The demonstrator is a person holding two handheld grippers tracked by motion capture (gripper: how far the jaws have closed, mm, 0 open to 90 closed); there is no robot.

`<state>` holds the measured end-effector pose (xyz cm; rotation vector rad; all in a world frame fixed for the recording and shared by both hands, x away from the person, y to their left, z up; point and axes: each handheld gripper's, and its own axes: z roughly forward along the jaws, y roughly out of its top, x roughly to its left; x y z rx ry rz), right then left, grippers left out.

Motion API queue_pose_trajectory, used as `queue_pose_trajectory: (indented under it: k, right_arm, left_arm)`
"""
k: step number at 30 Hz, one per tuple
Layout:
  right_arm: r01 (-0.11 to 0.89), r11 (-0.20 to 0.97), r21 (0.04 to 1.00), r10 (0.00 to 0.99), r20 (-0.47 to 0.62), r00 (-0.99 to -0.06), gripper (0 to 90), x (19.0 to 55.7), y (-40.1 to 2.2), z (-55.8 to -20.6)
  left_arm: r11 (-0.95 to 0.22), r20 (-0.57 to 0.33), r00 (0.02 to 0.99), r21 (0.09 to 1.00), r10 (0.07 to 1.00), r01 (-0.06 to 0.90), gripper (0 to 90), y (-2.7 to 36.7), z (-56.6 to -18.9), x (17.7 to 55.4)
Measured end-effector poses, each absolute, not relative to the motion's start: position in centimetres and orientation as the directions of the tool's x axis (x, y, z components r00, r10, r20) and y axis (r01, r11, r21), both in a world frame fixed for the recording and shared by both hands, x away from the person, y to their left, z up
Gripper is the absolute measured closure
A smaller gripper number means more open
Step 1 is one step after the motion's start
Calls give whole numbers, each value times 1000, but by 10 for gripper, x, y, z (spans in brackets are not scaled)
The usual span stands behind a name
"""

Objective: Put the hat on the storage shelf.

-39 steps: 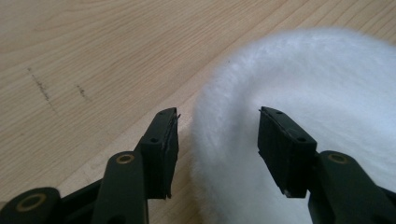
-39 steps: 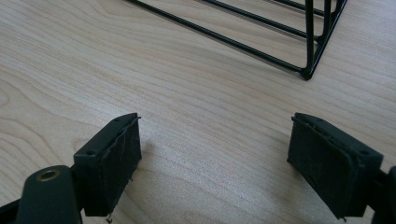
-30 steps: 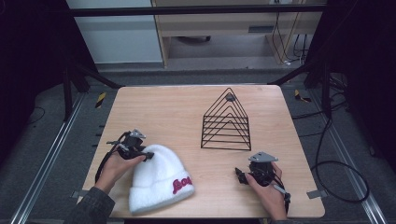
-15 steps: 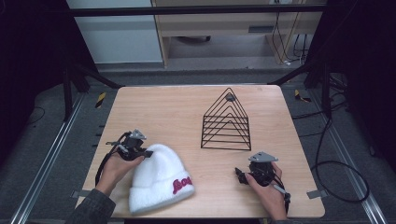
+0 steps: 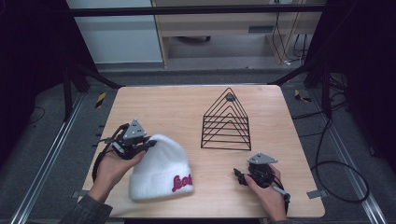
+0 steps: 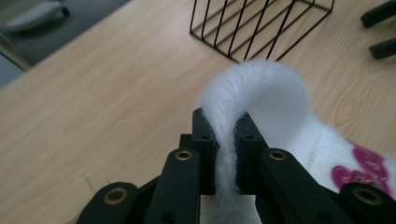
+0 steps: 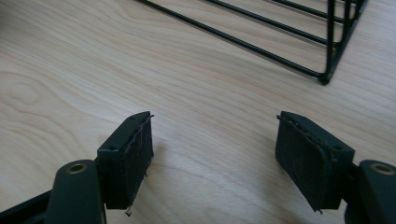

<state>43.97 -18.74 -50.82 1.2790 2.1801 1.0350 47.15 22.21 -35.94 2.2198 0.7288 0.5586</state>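
Left hand-held gripper (image 6: 225,140) clamps white beanie (image 6: 275,107) | right hand-held gripper (image 7: 215,154) spread wide

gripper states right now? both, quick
Left gripper: shut on the hat, pinching a fold of its white fabric.
Right gripper: open, nothing between the jaws, over bare table.

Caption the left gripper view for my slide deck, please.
Left gripper pinching a fold of the white beanie above the wooden table.
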Motion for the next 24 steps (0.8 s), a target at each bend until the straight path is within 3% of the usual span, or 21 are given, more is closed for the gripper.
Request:
queue_pose_trajectory:
  k: [9,24]
  right_arm:
    - [400,313,862,838,-52,-544,309,423,-180,-466]
    - [205,376,904,741,-160,-653,297,410,-144,-384]
  left_arm:
    - [-577,293,732,800,615,164,817,211,-293,460]
    - [-494,285,766,868,575,48,815,192,-216,479]
